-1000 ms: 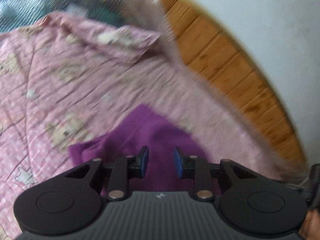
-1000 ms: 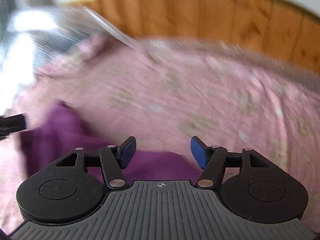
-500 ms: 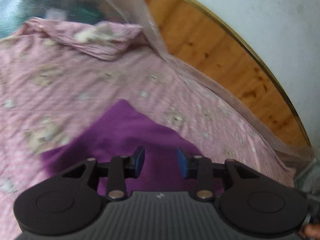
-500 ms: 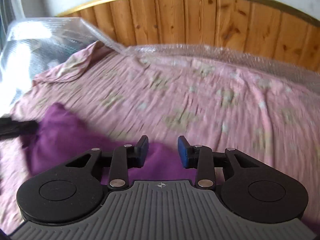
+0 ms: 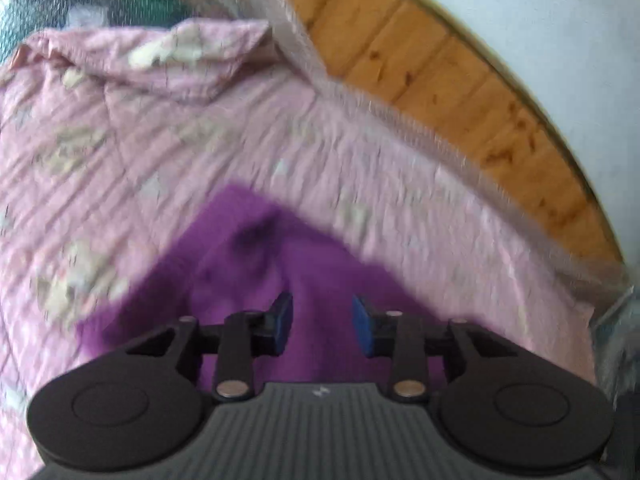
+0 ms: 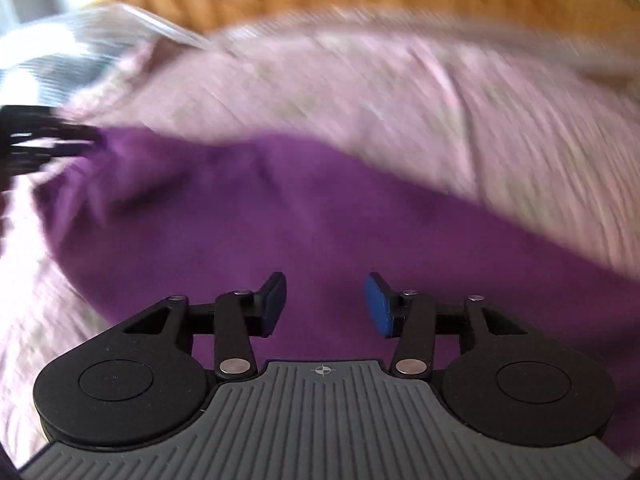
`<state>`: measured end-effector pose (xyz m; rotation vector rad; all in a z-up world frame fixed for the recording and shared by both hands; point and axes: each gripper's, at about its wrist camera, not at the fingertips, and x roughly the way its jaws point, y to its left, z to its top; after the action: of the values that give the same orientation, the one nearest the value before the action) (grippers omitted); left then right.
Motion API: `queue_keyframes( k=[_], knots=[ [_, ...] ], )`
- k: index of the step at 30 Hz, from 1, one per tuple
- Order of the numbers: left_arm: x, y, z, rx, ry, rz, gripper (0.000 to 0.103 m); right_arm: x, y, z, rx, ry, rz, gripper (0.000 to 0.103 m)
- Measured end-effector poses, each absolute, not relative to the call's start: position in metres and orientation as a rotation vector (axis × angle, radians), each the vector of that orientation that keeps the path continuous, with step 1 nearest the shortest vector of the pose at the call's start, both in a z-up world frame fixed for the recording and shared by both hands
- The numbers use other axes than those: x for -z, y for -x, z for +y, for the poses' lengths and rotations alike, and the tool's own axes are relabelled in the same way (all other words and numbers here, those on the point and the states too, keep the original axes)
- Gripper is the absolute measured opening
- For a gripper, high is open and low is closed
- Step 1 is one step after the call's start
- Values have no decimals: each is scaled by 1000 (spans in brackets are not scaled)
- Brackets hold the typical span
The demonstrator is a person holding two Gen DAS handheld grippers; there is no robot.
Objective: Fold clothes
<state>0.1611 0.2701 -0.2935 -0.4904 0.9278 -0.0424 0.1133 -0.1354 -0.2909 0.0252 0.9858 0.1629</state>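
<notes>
A purple garment [image 5: 256, 264] lies on the pink patterned bedsheet [image 5: 120, 152]; it also fills the lower middle of the right wrist view [image 6: 280, 240]. My left gripper [image 5: 322, 320] is open, just above the purple cloth, with nothing between its blue pads. My right gripper [image 6: 325, 304] is open over the garment's middle, empty. The left gripper shows as a dark blur at the garment's left corner in the right wrist view [image 6: 44, 140]. Both views are motion-blurred.
A wooden headboard [image 5: 440, 68] with a clear plastic cover [image 5: 400, 120] runs along the far edge of the bed. A folded-back corner of sheet [image 5: 168, 52] lies at the far left. A white wall [image 5: 560, 40] stands behind.
Both grippers have moved lower and closer over the purple garment, which now looks larger. The right gripper narrowed half a second ago and has opened wider again. The left stays open.
</notes>
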Motion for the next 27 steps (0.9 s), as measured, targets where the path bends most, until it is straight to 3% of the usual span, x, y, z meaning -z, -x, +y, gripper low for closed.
queue_keyframes(
  k=[1, 4, 6, 7, 8, 12, 13, 14, 16, 18, 21, 25, 27],
  knots=[
    [304, -158, 271, 29, 469, 946, 24, 304, -114, -145, -135, -38, 1014, 49],
    [298, -153, 277, 23, 504, 935, 22, 299, -109, -166, -189, -29, 982, 41],
    [282, -145, 273, 49, 503, 883, 35, 276, -96, -188, -120, -54, 929, 48],
    [276, -140, 266, 74, 488, 863, 45, 265, -83, -207, -77, -92, 886, 59],
    [275, -137, 257, 98, 468, 870, 48, 260, -72, -226, -19, -125, 858, 64],
    [292, -138, 218, 82, 308, 991, 45, 298, -59, -313, 205, -197, 963, 63],
    [291, -137, 210, 57, 262, 996, 46, 296, -53, -333, 204, -241, 951, 54],
    [286, -135, 204, 40, 253, 994, 44, 294, -48, -352, 204, -285, 938, 52],
    [270, -129, 189, 37, 304, 974, 47, 276, -29, -393, 247, -344, 863, 57],
    [258, -123, 160, 84, 336, 957, 50, 251, -4, -438, 351, -361, 755, 69],
    [248, -119, 104, 184, 363, 954, 51, 253, 8, -511, 509, -370, 773, 70],
    [260, -119, 14, 285, 339, 998, 51, 295, -13, -570, 398, -387, 912, 48],
    [272, -119, -21, 307, 339, 1029, 51, 302, -19, -575, 295, -317, 927, 28]
  ],
)
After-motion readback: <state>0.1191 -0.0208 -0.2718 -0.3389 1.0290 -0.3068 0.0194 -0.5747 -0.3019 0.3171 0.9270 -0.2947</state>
